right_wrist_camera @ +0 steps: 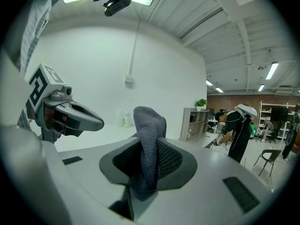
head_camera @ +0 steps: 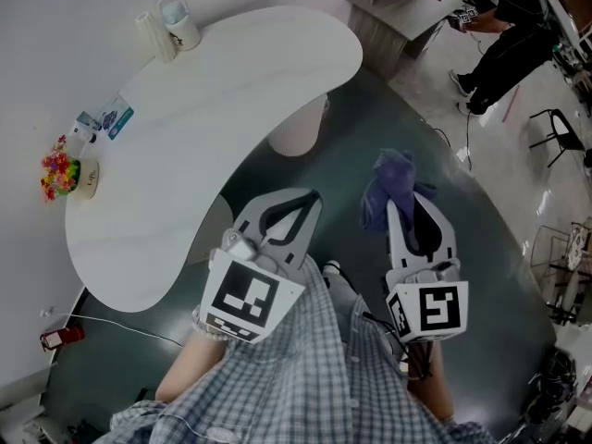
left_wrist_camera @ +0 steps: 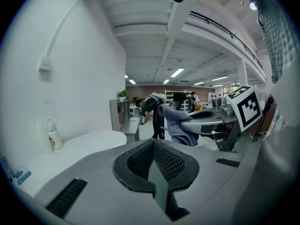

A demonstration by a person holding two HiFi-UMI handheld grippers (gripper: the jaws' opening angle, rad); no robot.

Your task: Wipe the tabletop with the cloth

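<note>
The white curved tabletop [head_camera: 213,128] lies unwiped, the grey left gripper [head_camera: 313,198] is closed on nothing, and the grey right gripper [head_camera: 413,213] clamps the blue-grey cloth [head_camera: 393,178] over the floor, so the next move probably carries it to the table.

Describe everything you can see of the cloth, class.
The cloth is a small blue-grey rag with a nubbly, towel-like weave. It is bunched rather than spread out. The right gripper pinches it between its jaws, and the free end rises past the jaw tips and flops over in loose folds. It is held in the air over the dark floor, beside the white table and not touching it. Only the jaws touch it.
</note>
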